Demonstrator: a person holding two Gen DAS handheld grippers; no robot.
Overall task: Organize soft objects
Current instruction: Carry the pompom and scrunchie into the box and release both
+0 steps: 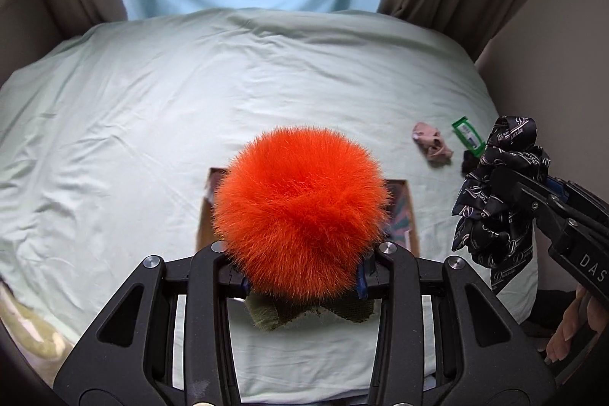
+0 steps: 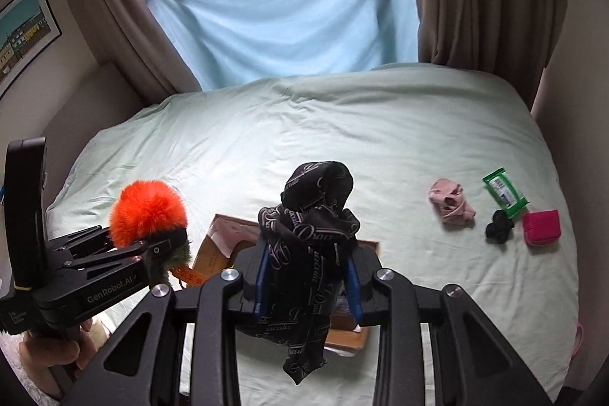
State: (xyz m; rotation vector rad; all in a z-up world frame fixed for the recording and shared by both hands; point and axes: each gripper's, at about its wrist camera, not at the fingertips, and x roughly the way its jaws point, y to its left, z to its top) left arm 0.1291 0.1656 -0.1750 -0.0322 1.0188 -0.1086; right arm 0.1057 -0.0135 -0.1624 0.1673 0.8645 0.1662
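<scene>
My left gripper (image 1: 302,282) is shut on an orange fluffy pom-pom toy (image 1: 300,212) with an olive green base, held above an open cardboard box (image 1: 403,212) on the bed. The toy (image 2: 146,212) and the left gripper (image 2: 152,250) also show at the left of the right wrist view. My right gripper (image 2: 308,288) is shut on a black scarf with white script print (image 2: 310,238), which hangs over the box (image 2: 217,253). In the left wrist view the scarf (image 1: 495,185) and right gripper (image 1: 510,189) are at the right edge.
The bed has a pale green sheet (image 2: 342,124). On its right side lie a pink cloth (image 2: 451,206), a green wipes packet (image 2: 504,195), a small black item (image 2: 498,225) and a pink pouch (image 2: 542,227). Curtains and a blue sheet (image 2: 285,6) hang behind.
</scene>
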